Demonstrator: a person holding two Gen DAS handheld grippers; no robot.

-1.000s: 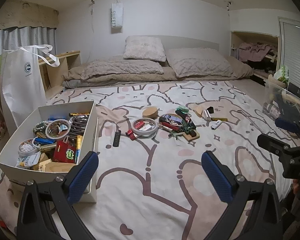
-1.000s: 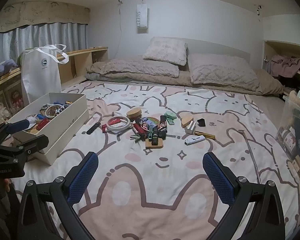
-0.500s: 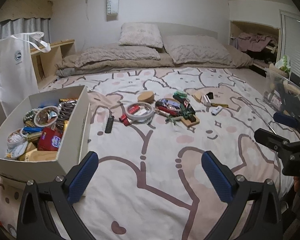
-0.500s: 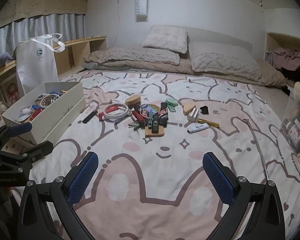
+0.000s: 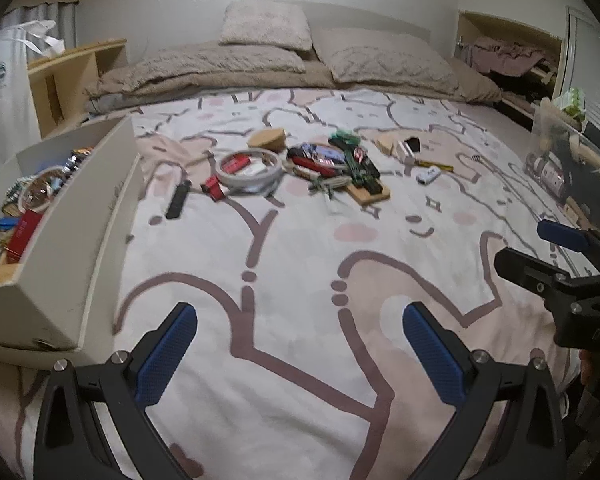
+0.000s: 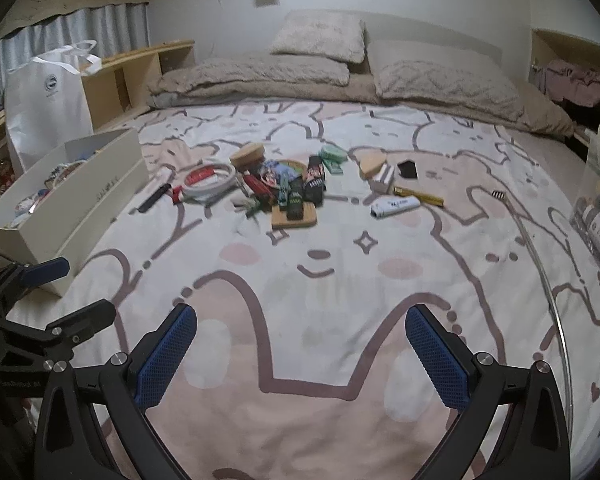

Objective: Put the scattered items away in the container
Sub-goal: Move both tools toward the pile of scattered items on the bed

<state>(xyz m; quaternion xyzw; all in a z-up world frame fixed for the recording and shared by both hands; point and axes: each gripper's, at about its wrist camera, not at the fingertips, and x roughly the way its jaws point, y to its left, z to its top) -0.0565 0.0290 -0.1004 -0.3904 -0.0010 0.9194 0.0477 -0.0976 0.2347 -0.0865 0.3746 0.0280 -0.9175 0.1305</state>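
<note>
Blue-padded and wide open, our left gripper and right gripper hover empty over the bedspread, between picks; next we reach the scattered pile beside the half-filled white box.

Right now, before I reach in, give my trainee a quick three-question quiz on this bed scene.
1. True or false: the left gripper is holding an item.
2. On which side of the item pile does the white box sit in the right wrist view: A) left, B) right, C) behind?
3. Fill in: the round cork lid lies just beyond the white ____ ring.

Key: 1 false, both it and the right gripper are open and empty. 2 A. 3 tape.
</note>
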